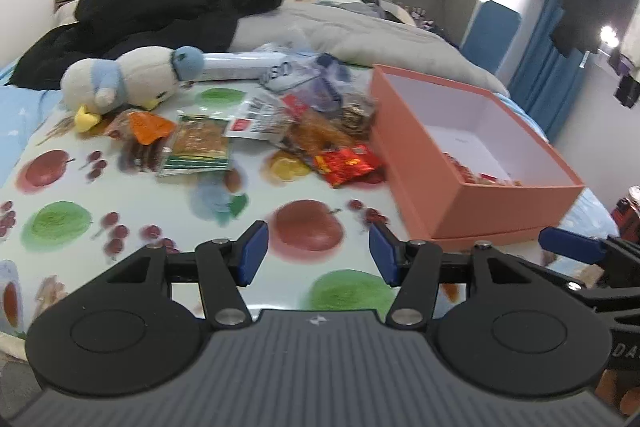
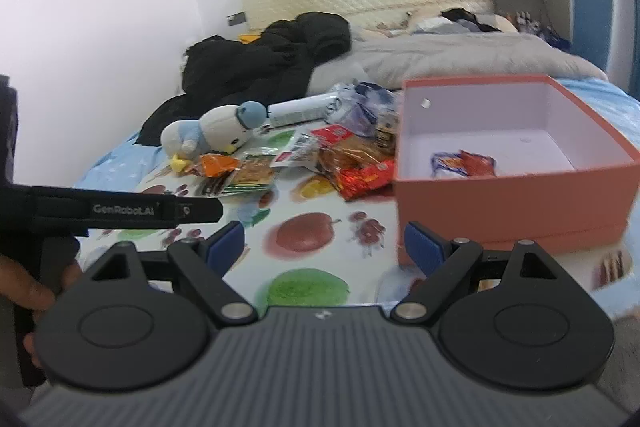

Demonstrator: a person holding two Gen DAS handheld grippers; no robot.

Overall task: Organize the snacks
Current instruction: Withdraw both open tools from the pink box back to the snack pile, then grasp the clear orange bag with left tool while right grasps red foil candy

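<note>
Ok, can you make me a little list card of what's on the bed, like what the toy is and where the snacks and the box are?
place: bed with fruit-print cloth
toy: plush penguin, lying left of the snacks
snacks: loose pile beside the box
box: orange box, lid off, a few packets inside
left gripper: open, empty
right gripper: open, empty
</note>
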